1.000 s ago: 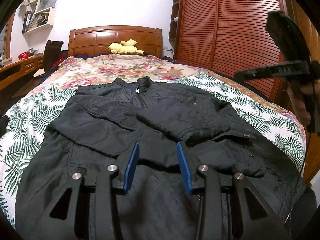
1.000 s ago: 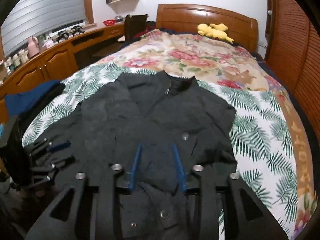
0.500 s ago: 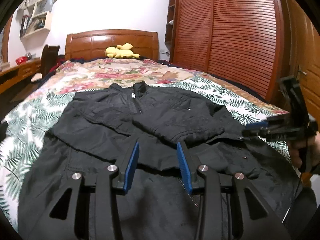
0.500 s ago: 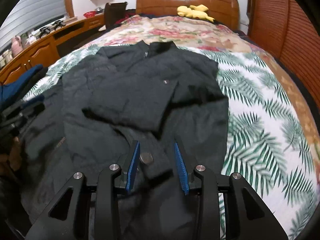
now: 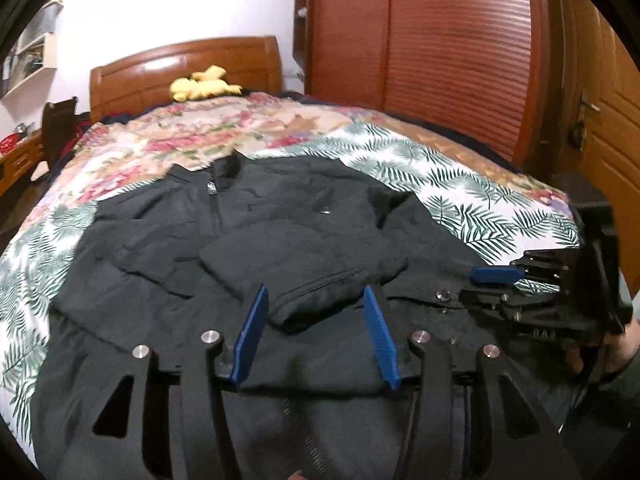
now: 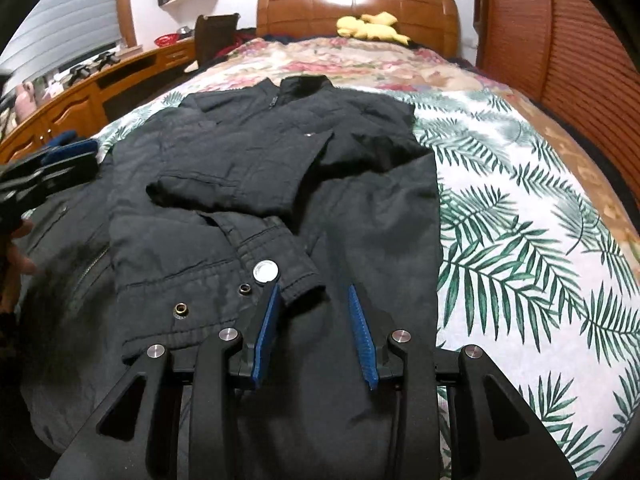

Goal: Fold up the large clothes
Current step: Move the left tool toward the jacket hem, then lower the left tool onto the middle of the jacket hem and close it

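Since a second ago both grippers have dropped low and close over the hem end of the black padded zip-front jacket (image 5: 304,240); the right gripper (image 6: 314,312), seen then held high beside the wardrobe, now sits low at the jacket's right edge in the left wrist view. Between the earlier views and now the right wrist camera has closed in on the snap-button cuff (image 6: 276,276) of the sleeve lying across the jacket's front.

Jacket lies flat, collar toward the headboard, on the palm-leaf and floral bedspread (image 6: 520,208). Both sleeves already folded in across the chest (cuffs overlapping near the middle). My reading: sleeve stage done, next is likely a fold of the body, hem toward collar.

Left gripper (image 5: 316,320): jaws wide apart, blue pads either side of the folded sleeve end, holding nothing. Whether the tips touch the cloth I cannot tell.

Right gripper: jaws likewise wide apart, empty. Left pad sits just beside the cuff's corner, close under the silver snap (image 6: 265,271); contact not certain. Below the pads, plain jacket cloth.

Yellow plush toy (image 6: 370,26) rests well apart by the wooden headboard (image 6: 356,4). Louvred red-brown wardrobe doors (image 5: 460,52) stand along the right side of the bed.
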A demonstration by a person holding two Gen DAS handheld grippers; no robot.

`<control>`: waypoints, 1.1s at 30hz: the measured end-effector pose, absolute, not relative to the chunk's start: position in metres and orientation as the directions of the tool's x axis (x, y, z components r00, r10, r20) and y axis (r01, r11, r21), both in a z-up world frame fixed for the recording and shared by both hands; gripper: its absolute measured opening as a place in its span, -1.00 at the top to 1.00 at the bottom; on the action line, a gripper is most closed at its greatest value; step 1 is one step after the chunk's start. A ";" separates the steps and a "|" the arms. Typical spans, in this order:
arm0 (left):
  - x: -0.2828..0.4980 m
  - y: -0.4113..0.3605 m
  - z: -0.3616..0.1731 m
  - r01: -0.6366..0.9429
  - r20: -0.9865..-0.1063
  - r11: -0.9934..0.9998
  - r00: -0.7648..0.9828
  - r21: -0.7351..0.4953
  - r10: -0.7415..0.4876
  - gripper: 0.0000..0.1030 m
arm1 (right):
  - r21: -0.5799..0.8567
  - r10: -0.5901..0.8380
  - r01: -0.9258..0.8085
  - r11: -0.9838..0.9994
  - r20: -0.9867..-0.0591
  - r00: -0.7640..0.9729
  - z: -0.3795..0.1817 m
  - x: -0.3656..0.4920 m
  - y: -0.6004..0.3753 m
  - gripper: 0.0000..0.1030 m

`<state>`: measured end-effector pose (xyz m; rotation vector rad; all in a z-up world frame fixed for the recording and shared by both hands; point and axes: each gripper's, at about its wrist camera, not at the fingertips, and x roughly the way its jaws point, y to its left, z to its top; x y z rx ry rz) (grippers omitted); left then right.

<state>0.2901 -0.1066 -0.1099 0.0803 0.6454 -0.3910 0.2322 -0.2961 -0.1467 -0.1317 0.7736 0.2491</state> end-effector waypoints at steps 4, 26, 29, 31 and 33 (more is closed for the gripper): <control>0.312 -0.133 -0.110 0.400 -0.642 0.916 0.697 -0.022 -0.320 0.05 | -0.017 0.187 -0.276 0.961 -0.696 0.694 -0.145 0.231 -0.299 0.32; 0.392 -0.242 -0.154 0.440 -0.853 0.896 0.488 0.059 -0.184 0.05 | 0.070 0.289 -0.319 0.945 -0.632 0.719 -0.118 0.201 -0.344 -0.21; 0.393 -0.244 -0.162 0.443 -0.861 0.889 0.491 0.115 -0.133 0.05 | 0.077 0.292 -0.316 0.946 -0.630 0.720 -0.116 0.199 -0.347 -0.21; 0.391 -0.243 -0.162 0.441 -0.853 0.886 0.509 0.144 -0.114 0.06 | 0.077 0.293 -0.317 0.945 -0.628 0.721 -0.116 0.197 -0.346 -0.21; 0.388 -0.241 -0.159 0.448 -0.841 0.880 0.528 0.157 -0.119 0.34 | 0.078 0.297 -0.321 0.944 -0.626 0.721 -0.116 0.197 -0.346 -0.21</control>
